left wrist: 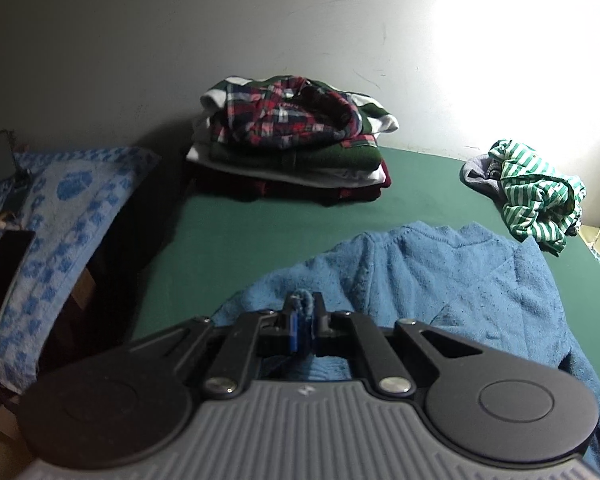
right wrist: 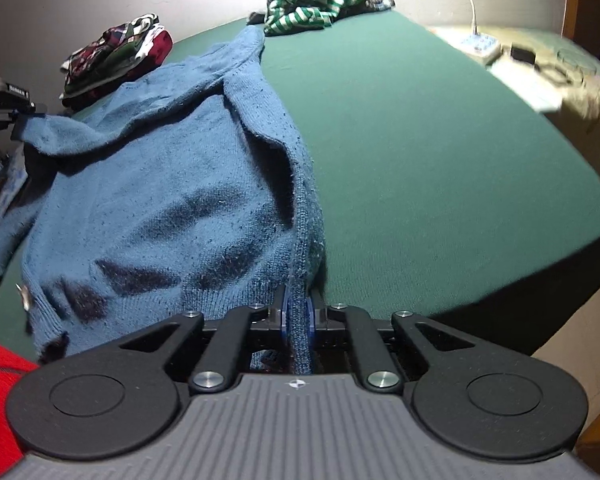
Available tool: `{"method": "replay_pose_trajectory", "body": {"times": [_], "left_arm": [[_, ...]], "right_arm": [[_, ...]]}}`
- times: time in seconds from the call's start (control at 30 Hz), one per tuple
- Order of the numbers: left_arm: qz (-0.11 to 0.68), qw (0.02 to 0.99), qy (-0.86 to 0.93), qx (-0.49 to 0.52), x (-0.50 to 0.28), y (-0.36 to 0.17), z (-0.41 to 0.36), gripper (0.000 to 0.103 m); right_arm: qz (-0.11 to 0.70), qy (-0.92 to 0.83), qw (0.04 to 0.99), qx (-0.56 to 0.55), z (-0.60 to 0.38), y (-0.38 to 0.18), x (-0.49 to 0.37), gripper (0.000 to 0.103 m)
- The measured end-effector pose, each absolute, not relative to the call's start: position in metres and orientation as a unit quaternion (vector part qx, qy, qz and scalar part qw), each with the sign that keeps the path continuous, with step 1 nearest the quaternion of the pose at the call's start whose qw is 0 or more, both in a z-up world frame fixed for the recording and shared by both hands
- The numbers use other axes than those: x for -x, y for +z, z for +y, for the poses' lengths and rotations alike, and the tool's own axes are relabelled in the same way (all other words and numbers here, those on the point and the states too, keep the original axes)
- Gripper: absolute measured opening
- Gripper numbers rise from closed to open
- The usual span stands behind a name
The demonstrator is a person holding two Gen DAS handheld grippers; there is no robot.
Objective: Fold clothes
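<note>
Blue sweater (right wrist: 172, 184) spread on green bed sheet (right wrist: 420, 152), pinched at one edge by right gripper (right wrist: 297, 320), jaws closed on knit. Opposite edge clamped in left gripper (left wrist: 302, 316). Folded pile (left wrist: 292, 140) and striped shirt (left wrist: 540, 192) beyond, well apart.

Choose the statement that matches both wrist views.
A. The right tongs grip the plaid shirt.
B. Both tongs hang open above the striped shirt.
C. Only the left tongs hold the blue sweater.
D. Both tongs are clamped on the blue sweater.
D: the left tongs and the right tongs each pinch an edge of the blue sweater.
</note>
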State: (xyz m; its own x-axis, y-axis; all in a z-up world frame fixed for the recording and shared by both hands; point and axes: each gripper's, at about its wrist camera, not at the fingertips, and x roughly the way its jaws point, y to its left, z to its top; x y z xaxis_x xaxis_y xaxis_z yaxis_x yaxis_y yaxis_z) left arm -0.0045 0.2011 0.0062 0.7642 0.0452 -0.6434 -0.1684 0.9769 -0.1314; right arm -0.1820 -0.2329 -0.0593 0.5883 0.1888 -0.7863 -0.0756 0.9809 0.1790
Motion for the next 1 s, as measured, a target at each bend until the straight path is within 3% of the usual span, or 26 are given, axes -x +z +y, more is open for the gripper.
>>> {"method": "replay_pose_trajectory", "body": {"times": [0.63, 1.0], "left_arm": [[0.252, 0.964, 0.032, 0.081, 0.002, 0.087, 0.217, 0.002], [0.269, 0.959, 0.057, 0.07, -0.024, 0.079, 0.229, 0.002]], "right_arm": [[0.397, 0.101, 0.903, 0.127, -0.188, -0.034, 0.188, 0.007], [0.413, 0.152, 0.871, 0.219, -0.18, -0.043, 0.196, 0.007]]}}
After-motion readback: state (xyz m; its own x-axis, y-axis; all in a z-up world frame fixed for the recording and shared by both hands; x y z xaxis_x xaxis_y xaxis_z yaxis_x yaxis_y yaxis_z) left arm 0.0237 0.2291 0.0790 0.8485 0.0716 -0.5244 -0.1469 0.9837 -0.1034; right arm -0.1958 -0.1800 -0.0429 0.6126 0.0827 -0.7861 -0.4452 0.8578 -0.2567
